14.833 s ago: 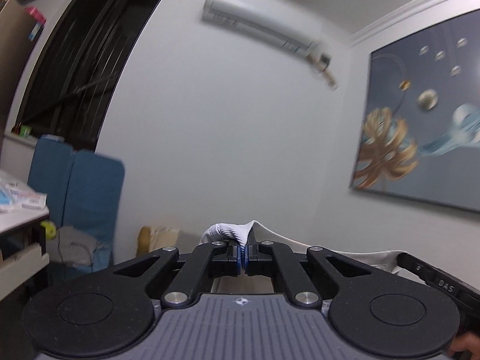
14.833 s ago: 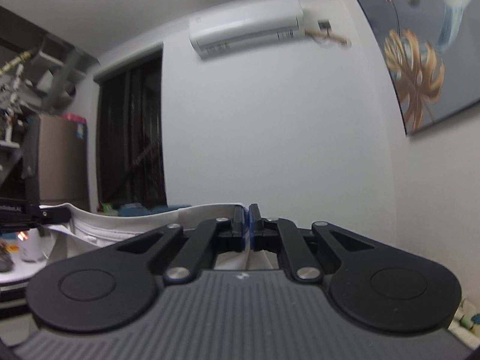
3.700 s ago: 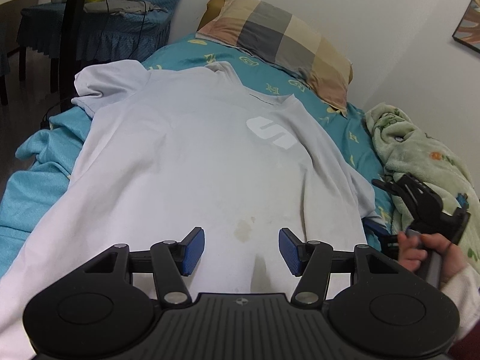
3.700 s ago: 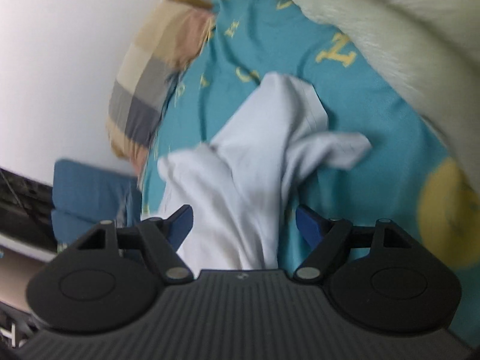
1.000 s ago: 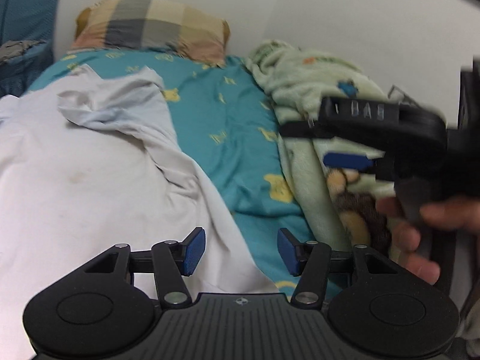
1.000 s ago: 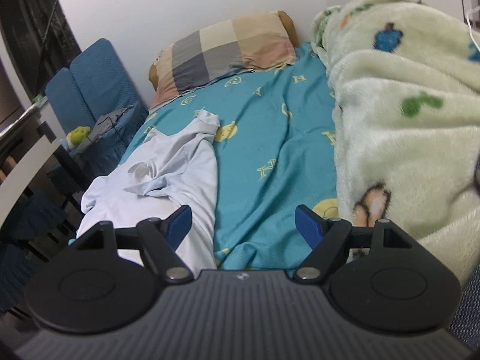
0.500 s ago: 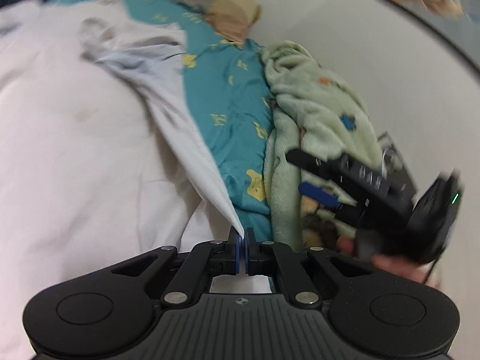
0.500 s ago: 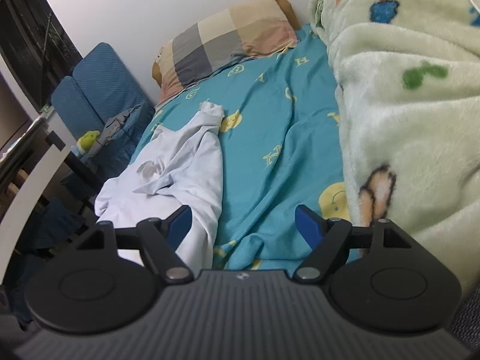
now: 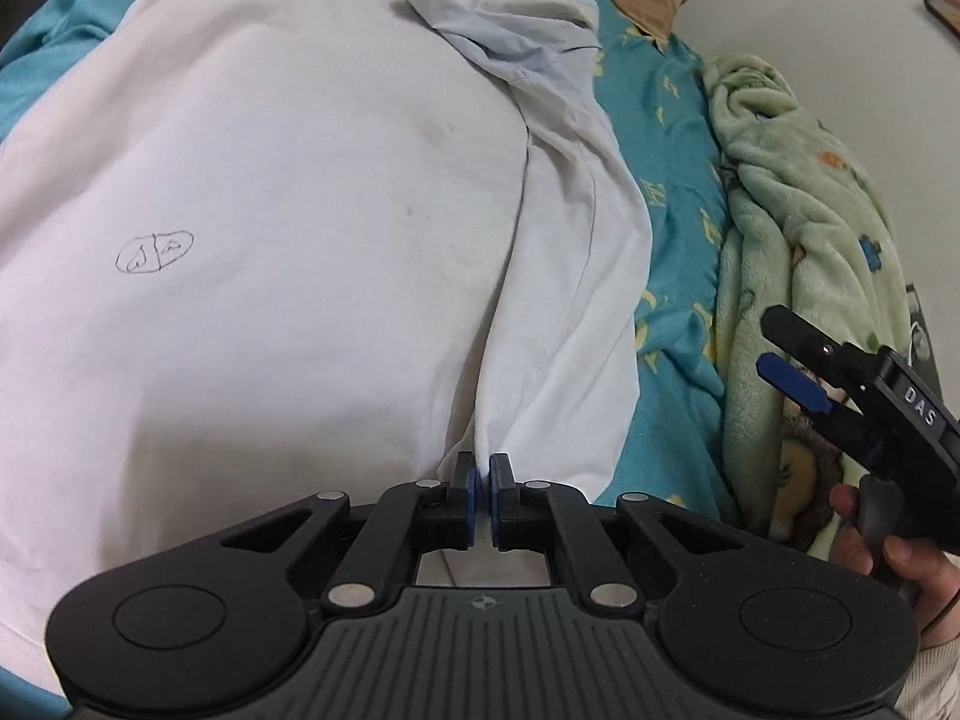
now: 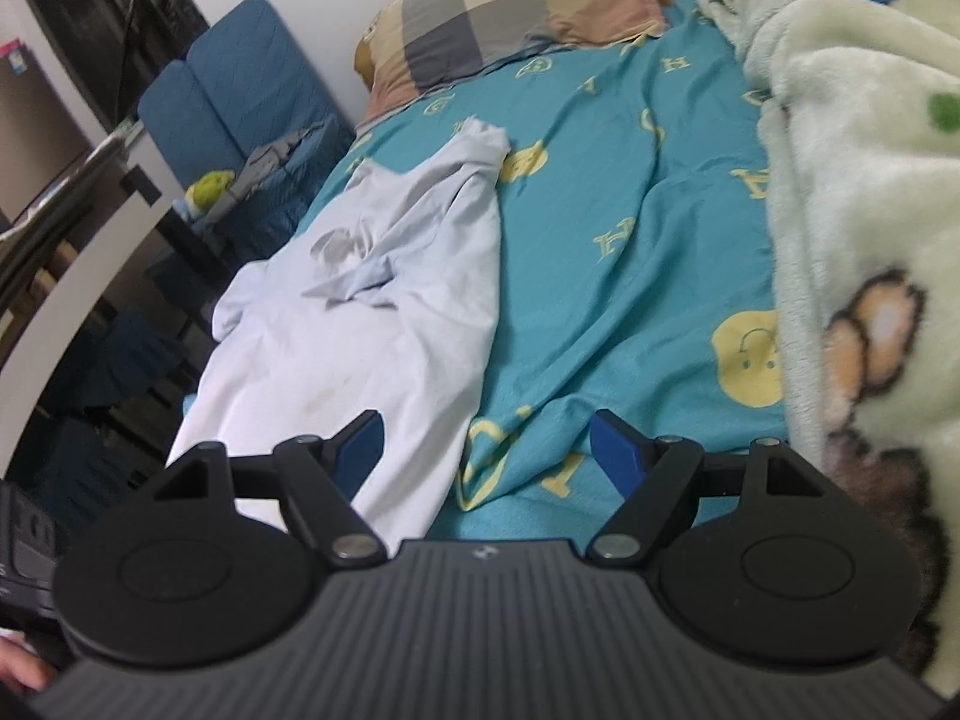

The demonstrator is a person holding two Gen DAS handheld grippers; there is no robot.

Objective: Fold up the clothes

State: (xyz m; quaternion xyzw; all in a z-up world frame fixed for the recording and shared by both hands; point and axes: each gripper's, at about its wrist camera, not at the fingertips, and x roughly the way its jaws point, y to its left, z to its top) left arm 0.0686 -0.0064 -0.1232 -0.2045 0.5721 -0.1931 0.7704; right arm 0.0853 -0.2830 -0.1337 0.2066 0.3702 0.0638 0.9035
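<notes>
On the bed, over the teal sheet [image 10: 600, 192] with yellow letters and smiley faces, we see the white T-shirt [image 9: 270, 180] spread out, its far sleeve bunched and rumpled near the plaid pillow [image 10: 504, 18]. Left tongs [image 9: 482, 483] are pinched closed on the T-shirt's near edge at the right side seam, fabric pulled up into a ridge that runs away from the pads. A small pen doodle [image 9: 155, 249] sits on the shirt's left part, and a few faint stains mark the middle. Right tongs [image 10: 487, 443] are spread wide, holding nothing, hovering over the boundary between the shirt's hem and the bare sheet; in the left wrist view we see them off to the right, above the blanket, gripped by a hand [image 9: 870, 552]. Green fleece blanket [image 9: 804, 180] with cartoon prints lies heaped along the right side of the bed, against the wall. Beyond the bed's left side, the right wrist view shows a blue chair [image 10: 240, 96] with a yellow-green toy [image 10: 207, 186] and some grey cloth on it, plus a white worktop edge [image 10: 78, 264]. Right wrist view is slightly blurred.
</notes>
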